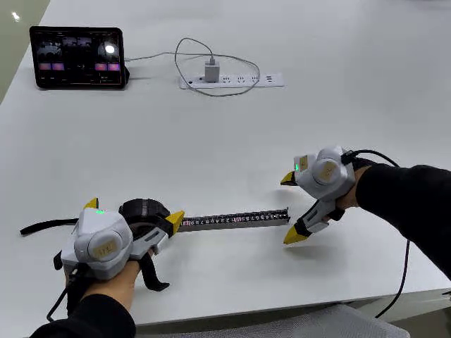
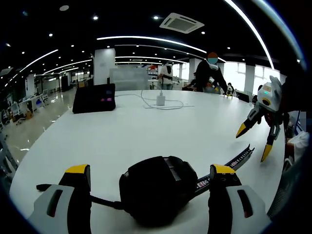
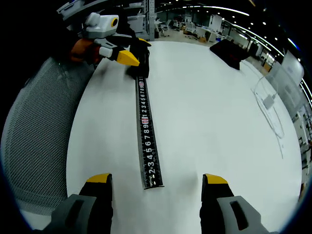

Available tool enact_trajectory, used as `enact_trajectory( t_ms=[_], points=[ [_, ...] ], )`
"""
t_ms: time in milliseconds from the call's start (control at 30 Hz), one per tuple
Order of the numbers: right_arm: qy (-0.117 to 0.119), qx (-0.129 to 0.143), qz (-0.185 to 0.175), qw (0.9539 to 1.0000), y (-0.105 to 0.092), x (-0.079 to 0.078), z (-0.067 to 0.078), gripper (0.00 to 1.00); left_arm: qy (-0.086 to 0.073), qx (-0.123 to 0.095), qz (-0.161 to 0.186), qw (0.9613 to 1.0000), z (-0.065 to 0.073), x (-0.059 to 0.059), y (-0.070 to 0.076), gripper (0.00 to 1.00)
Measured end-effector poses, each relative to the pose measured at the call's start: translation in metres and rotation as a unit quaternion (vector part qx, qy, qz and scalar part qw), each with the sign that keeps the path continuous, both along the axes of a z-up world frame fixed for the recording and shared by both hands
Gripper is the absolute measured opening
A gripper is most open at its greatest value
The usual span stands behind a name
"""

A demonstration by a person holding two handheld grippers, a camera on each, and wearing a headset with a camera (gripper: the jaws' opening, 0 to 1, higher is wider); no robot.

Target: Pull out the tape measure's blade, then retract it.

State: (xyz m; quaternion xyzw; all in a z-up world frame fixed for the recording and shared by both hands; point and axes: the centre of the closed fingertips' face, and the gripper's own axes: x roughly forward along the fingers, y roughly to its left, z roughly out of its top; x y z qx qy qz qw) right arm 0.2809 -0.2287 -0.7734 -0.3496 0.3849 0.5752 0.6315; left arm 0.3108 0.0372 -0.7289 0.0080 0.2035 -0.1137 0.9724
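Head view: the tape-measure case [image 1: 144, 215] is seen at the near left of the bench [image 1: 282, 141], w/ the blade [image 1: 232, 220] drawn out and laid flat, numbered face up. The blade's long axis is set across the bench, left to right. The hook end is pointed at the right tongs [image 1: 290, 209]; the case end is kept at the left tongs [image 1: 134, 211]. A strap [image 1: 42, 227] is trailed leftward from the case.

Left tongs: spread wide, w/ the case bracketed btw. the jaws but not clamped. In the left gripper view a gap is shown btw. case and one jaw, w/ the strap passed through it. Contact at the other jaw, where the blade exits, cannot be told.

Right tongs: released, nothing held. In the right gripper view the hook end is seen lying btw. the two jaws, nearer one of them and touched by neither. The blade is run straight ahead to the case, approx. in line w/ the tongs' own axis.

Stage (judged): pull-out is done, retraction is pending. The coming move is taken to turn on this layout: the right hand is nearest the hook end, and the left hand is nearest the case. Any lock on the case cannot be made out.
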Motion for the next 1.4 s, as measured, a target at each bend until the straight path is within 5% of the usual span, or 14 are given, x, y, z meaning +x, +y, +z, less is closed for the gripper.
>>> enact_trajectory(
  t_ms=[833,1400],
  points=[
    [-0.004,-0.02,0.032,0.9993,-0.0036,-0.0008,-0.0058,0.17,-0.002,0.003,-0.003,1.0,-0.0005,-0.0001,-0.0006,0.99],
    [0.0,-0.033,0.043,0.9986,-0.0034,-0.005,-0.0081,0.12,-0.004,0.003,-0.001,1.0,-0.0002,0.0,0.0001,0.95]
  ],
)
